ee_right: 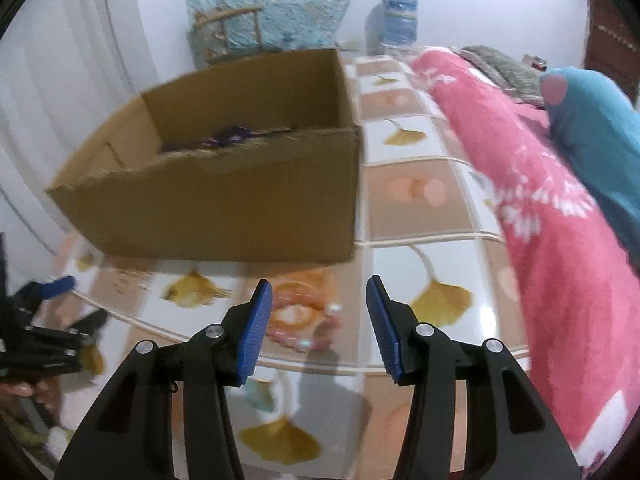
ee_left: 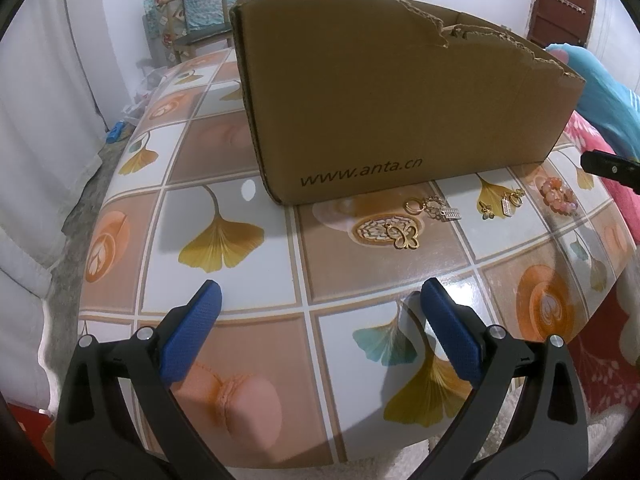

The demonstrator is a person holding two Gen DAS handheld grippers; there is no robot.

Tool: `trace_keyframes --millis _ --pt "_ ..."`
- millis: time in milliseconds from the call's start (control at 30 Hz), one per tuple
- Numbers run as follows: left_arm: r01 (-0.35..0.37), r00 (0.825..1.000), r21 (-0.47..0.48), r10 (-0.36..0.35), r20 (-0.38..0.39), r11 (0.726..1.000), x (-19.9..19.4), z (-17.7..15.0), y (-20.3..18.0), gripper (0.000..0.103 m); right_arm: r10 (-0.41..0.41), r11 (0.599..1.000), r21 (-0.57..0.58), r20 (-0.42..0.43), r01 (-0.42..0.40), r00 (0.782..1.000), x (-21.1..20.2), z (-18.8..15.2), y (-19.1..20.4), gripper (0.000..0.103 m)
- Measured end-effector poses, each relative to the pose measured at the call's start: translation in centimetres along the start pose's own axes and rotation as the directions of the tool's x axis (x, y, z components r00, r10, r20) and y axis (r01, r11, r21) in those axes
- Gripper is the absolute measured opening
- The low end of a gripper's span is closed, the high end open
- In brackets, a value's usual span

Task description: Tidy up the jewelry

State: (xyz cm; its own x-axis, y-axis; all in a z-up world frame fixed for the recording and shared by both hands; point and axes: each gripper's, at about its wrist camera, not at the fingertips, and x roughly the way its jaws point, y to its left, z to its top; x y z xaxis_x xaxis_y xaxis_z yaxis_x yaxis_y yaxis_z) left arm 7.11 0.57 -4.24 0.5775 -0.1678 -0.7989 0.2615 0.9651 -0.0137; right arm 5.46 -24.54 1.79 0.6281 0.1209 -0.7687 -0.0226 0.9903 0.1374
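Note:
A torn cardboard box (ee_left: 392, 92) stands on the patterned table (ee_left: 224, 176). In front of it lie a gold butterfly pendant (ee_left: 405, 237), a gold keyring charm (ee_left: 434, 207), small gold charms (ee_left: 503, 205) and a pink bead bracelet (ee_left: 557, 195). My left gripper (ee_left: 318, 294) is open and empty, hovering above the table short of the jewelry. My right gripper (ee_right: 320, 292) is open and empty, just above the blurred pink bracelet (ee_right: 304, 330). The box (ee_right: 224, 208) holds something purple (ee_right: 230, 136). The right gripper's tip (ee_left: 608, 164) shows at the left view's right edge.
A pink floral blanket (ee_right: 552, 248) and a teal cloth (ee_right: 600, 136) lie along the table's right side. A wooden chair (ee_left: 196, 20) stands behind the table. The left gripper (ee_right: 48, 320) shows at the right view's left edge.

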Motion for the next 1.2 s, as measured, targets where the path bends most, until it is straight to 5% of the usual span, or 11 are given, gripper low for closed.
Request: trace_keyframes --millis 167,467,800,1200 --pt "0.014 1.000 0.003 -0.014 0.002 1.000 -0.2 0.1 0.3 0.096 0.098 0.995 -0.008 -0.019 -0.098 0.995 1.0 -0.5 1.8 0.048" --pt "0.128 0.982 0.045 -0.133 0.133 0.991 -2.3 0.6 -0.5 0.095 0.209 0.977 -0.037 -0.052 -0.211 0.977 2.7 -1.6 4.8 0.048" --pt "0.174 0.973 0.143 -0.193 0.127 0.974 -1.8 0.8 -2.2 0.064 0.263 0.961 -0.069 -0.060 -0.266 0.963 3.3 -2.1 6.7 0.048" --pt "0.221 0.962 0.234 -0.251 0.108 0.947 -1.3 1.3 -4.4 0.047 0.276 0.959 -0.046 -0.090 -0.281 0.957 4.5 -1.8 6.8 0.044"
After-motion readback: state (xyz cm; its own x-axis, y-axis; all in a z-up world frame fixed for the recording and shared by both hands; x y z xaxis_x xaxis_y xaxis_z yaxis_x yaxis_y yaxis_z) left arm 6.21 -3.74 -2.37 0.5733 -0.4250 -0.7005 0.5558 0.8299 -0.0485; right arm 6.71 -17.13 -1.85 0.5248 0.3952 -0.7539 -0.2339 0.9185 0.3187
